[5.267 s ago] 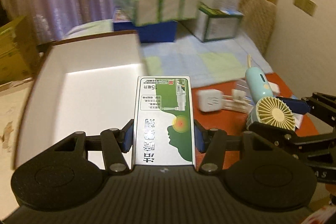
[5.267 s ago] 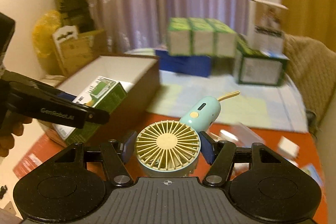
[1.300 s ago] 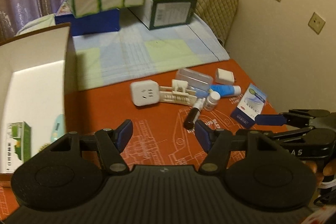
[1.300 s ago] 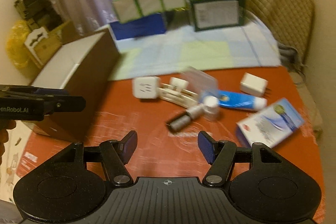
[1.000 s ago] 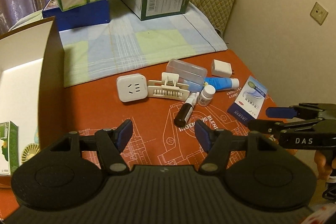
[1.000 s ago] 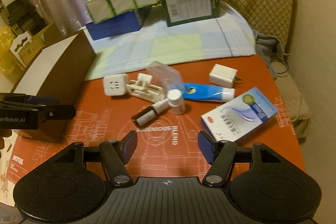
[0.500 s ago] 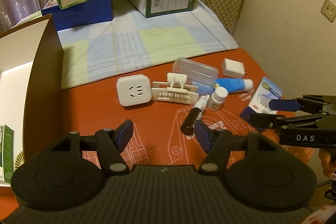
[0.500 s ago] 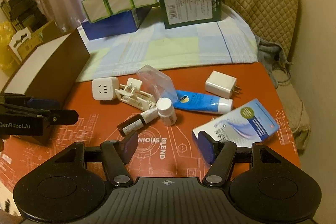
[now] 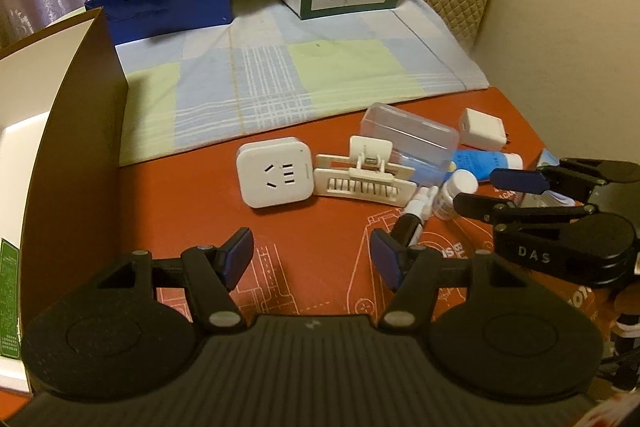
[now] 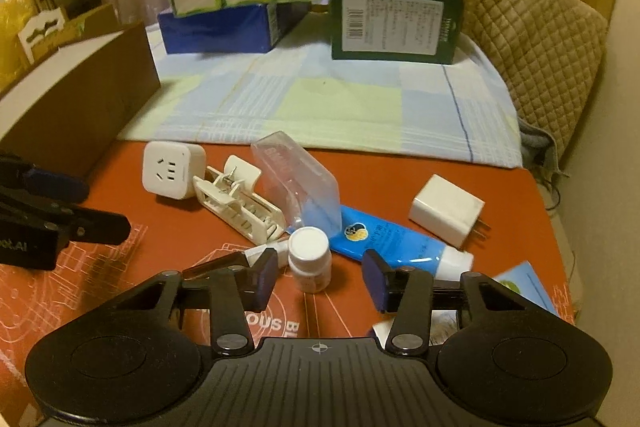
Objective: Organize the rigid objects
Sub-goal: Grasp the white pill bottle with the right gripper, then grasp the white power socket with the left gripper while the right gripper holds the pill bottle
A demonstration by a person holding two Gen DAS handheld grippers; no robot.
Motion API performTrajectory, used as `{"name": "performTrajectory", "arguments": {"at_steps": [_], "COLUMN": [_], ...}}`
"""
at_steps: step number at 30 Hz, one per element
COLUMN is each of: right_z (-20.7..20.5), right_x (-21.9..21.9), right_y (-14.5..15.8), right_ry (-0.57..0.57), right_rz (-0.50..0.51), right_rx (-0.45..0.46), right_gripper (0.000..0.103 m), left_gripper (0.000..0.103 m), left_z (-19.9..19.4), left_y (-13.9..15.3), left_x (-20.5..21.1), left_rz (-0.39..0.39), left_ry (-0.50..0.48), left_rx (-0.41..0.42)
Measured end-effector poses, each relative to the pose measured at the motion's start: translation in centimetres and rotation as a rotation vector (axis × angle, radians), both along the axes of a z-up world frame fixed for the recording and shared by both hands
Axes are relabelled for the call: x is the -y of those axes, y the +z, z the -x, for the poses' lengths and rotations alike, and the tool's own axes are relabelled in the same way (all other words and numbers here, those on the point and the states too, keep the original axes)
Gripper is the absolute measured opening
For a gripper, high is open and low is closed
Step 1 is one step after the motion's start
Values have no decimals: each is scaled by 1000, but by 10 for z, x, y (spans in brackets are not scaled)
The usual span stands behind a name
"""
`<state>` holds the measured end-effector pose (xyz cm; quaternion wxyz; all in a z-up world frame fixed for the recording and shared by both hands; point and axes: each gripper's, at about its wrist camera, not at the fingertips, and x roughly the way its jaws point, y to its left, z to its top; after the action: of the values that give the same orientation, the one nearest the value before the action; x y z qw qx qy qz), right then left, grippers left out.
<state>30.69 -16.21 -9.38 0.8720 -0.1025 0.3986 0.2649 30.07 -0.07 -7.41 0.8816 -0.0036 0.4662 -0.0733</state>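
2 tools released, empty | right tool (image 10: 318, 281) flanks white pill bottle (image 10: 310, 259), no contact | left tool (image 9: 312, 259) over desk (image 9: 312, 227)

Bare red mat (image 9: 312, 235) lies ahead of my left gripper (image 9: 312, 259); socket (image 9: 274, 177) and clip (image 9: 364, 179) crowd twelve, box wall (image 9: 76, 163) blocks nine.

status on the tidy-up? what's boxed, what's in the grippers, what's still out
Boxed: one green carton shows inside the brown box.

In hand: nothing. The left gripper is open over the mat; the right gripper is open, lined up on the white pill bottle.

Left: socket adapter, white clip, clear case, blue tube, charger, spray bottle, blue-white packet.
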Motion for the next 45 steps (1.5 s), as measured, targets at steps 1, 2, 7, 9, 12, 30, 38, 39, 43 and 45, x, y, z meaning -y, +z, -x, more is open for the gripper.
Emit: {"name": "performTrajectory", "arguments": {"at_steps": [1, 2, 7, 9, 12, 30, 38, 39, 43, 45], "right_z": [-2, -3, -9, -10, -11, -16, -23, -24, -27, -28], "right_x": [-2, -4, -10, -10, -9, 14, 27, 28, 33, 35], "right_y": [-2, -4, -12, -14, -14, 19, 22, 22, 22, 22], "right_ry": [5, 9, 21, 18, 18, -81, -137, -143, -163, -169], "right_rz": [3, 5, 31, 28, 22, -36, -43, -44, -47, -49], "right_rx": [0, 1, 2, -5, -8, 36, 38, 37, 36, 34], "right_gripper": [43, 42, 36, 30, 23, 23, 23, 23, 23, 23], "left_gripper": [60, 60, 60, 60, 60, 61, 60, 60, 60, 58], "left_z": [-2, -3, -10, -13, -16, -62, -77, -78, -80, -81], "left_y": [-1, -2, -5, -7, -9, -14, -34, -36, -38, -39], "left_x": [-1, -1, -4, -4, -5, -7, -5, -5, -5, -4], "left_rz": [1, 0, 2, 1, 1, 6, -36, -35, -35, -31], "left_ry": [4, 9, 24, 28, 32, 73, 91, 93, 99, 99], "left_rx": [-3, -4, -9, -12, -13, 26, -4, -4, 5, 5]}}
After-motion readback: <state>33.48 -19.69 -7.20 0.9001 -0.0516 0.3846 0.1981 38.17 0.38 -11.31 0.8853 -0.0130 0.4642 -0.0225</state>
